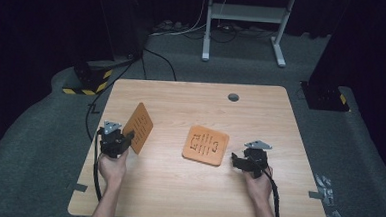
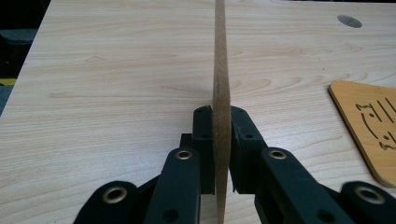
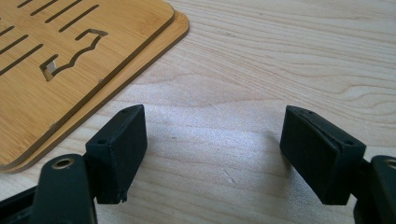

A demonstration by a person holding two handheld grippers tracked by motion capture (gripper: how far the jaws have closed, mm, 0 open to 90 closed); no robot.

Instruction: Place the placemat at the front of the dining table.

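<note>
From above, the high view took in the whole pale wood-grain worktop (image 1: pixel 177 188), with the left gripper (image 1: pixel 128 136) holding an orange-brown board (image 1: pixel 139 126) up on edge near the worktop's left side, its broad slotted face showing. The left gripper view gave what that one could not: the held board (image 2: pixel 221 93) seen end-on as a thin fibrous strip, with the fingers (image 2: pixel 204 140) closed tight against both its faces. A stack of flat boards (image 1: pixel 205 145) lay near the middle of the worktop, to the right of the held board; the right gripper view showed it as two layers (image 3: pixel 70 60), the upper one cut with slots and a small outline figure, which the high view left unclear. The right gripper (image 1: pixel 234 158) sat just beside the stack's right edge, low to the wood, its fingers (image 3: pixel 119 154) spread wide and holding nothing. The worktop had a round grommet hole (image 1: pixel 233 97) toward its far edge, beyond the stack. Around it lay grey carpet (image 1: pixel 39 145), dark curtains, yellow-and-black striped floor tape (image 1: pixel 89 85) and a white metal frame (image 1: pixel 245 21) at the back. The held board stood upright, its long axis running away from the person and slightly rightward toward the far edge.
</note>
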